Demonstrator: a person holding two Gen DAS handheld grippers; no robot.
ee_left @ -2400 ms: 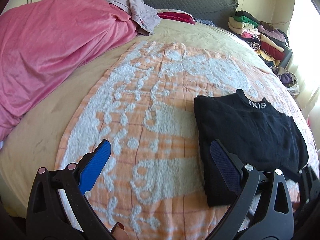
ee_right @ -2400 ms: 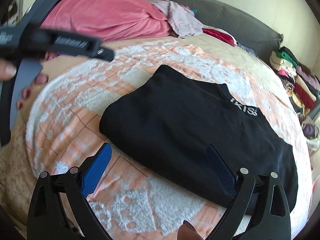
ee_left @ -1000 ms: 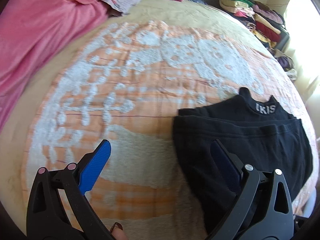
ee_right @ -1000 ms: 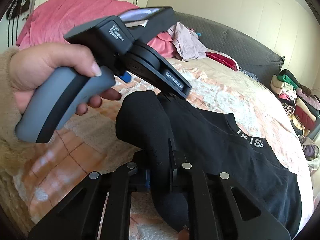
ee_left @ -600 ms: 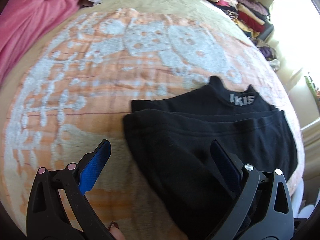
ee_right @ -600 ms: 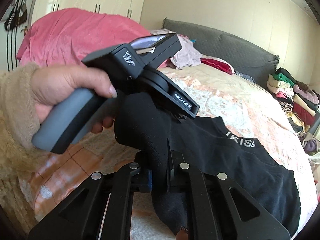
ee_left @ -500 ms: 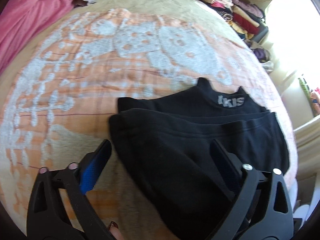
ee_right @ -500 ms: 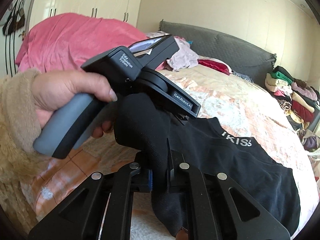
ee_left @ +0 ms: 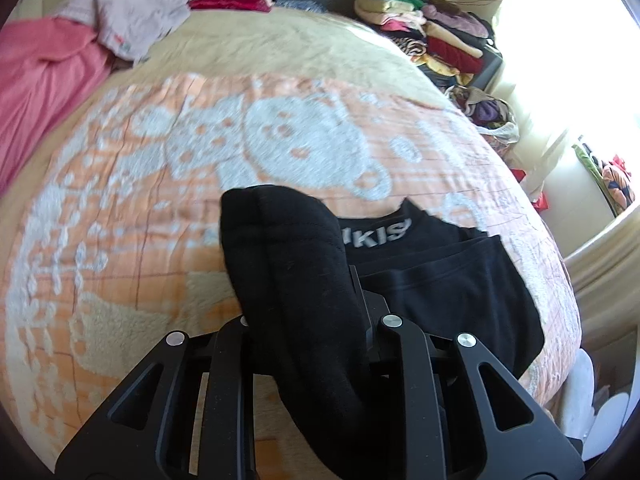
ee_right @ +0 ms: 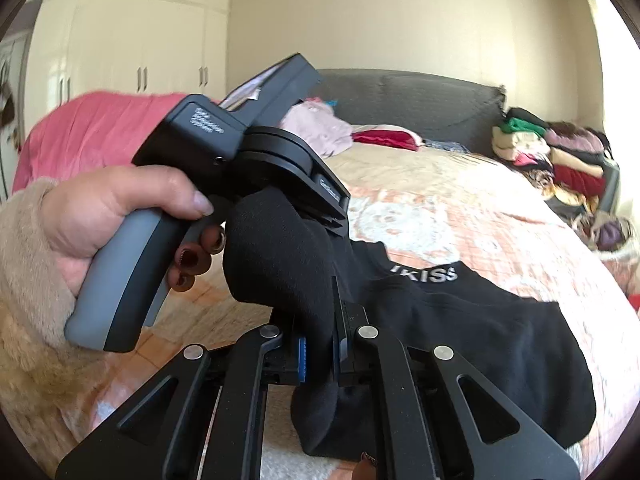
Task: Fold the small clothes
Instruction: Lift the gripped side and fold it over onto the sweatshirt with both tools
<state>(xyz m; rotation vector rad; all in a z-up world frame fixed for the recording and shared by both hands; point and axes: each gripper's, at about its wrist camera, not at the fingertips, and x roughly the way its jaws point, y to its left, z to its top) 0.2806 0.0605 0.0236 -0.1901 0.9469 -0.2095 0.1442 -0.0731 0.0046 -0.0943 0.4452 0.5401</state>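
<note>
Closed since 0.5 s ago: left gripper point(ee_left: 310, 308), jaws wide apart over the top point(ee_left: 444, 288) then, now clamped on a raised black fold. Same for cam angle, tipped further toward headboard & window side. Right gripper point(ee_right: 318, 346) unchanged, already pinching cloth at 1.0 s ago, same bunch between blue pads point(ee_right: 301, 360).

Held up off blanket point(ee_left: 132, 208) at near edge by both grippers, w/ far part of top draped down and lying flat. Collar w/ white "KISS" lettering faced away, toward headboard point(ee_right: 408, 100). Lifted fold stood as a thick rounded hump in left view, hiding left pads completely. In right view, left gripper's body sat just behind the hump, touching it, gripped by left hand point(ee_right: 116, 216) in a fuzzy beige sleeve, dark red nails on the handle.

Spread under the top: orange/white blanket over a beige cover on bed. Pink duvet point(ee_left: 36, 80) heaped along left side, pale pink garment point(ee_left: 132, 20) and red item point(ee_left: 230, 1) near headboard. Stack of folded clothes point(ee_left: 428, 24) at far right corner, beside bright window. White wardrobe doors point(ee_right: 132, 40) seen on far wall in right view.

Slight motion blur in both views, esp. bed edge & clothes stack.
</note>
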